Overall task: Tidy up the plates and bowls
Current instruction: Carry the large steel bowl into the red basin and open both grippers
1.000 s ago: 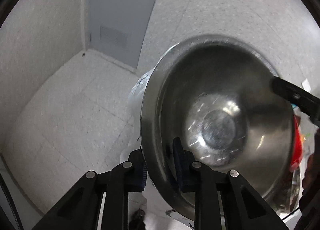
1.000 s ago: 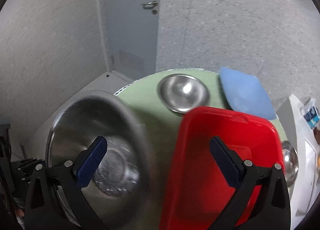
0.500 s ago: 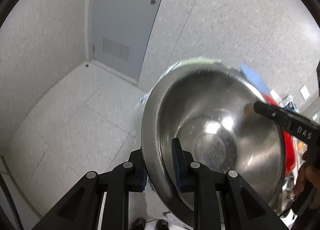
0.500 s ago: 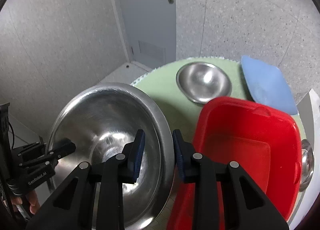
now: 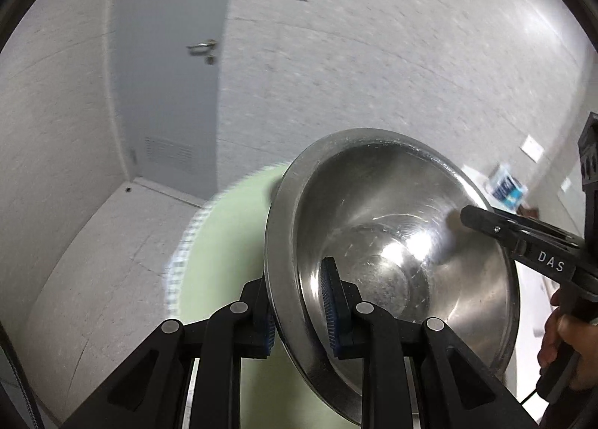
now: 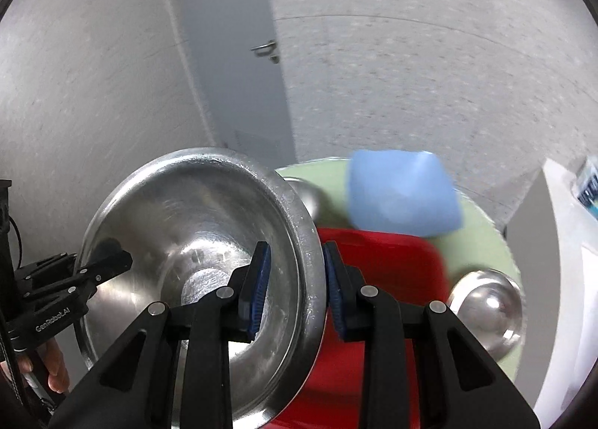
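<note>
A large steel bowl is held in the air between both grippers. My left gripper is shut on its left rim. My right gripper is shut on its right rim; the bowl fills the left of the right wrist view. The right gripper also shows in the left wrist view at the bowl's far rim. Under the bowl stands a red tray on a round green table. A blue plate lies behind the tray. A small steel bowl is partly hidden behind the large one.
Another steel bowl sits at the table's right side. A white counter with a blue packet stands to the right. A grey door and speckled walls are behind. The green table edge shows left of the bowl.
Both grippers have lifted and tilted the large bowl upward; the views swing up toward the wall. My right gripper, open a second ago, closed on the rim half a second ago and stays shut.
</note>
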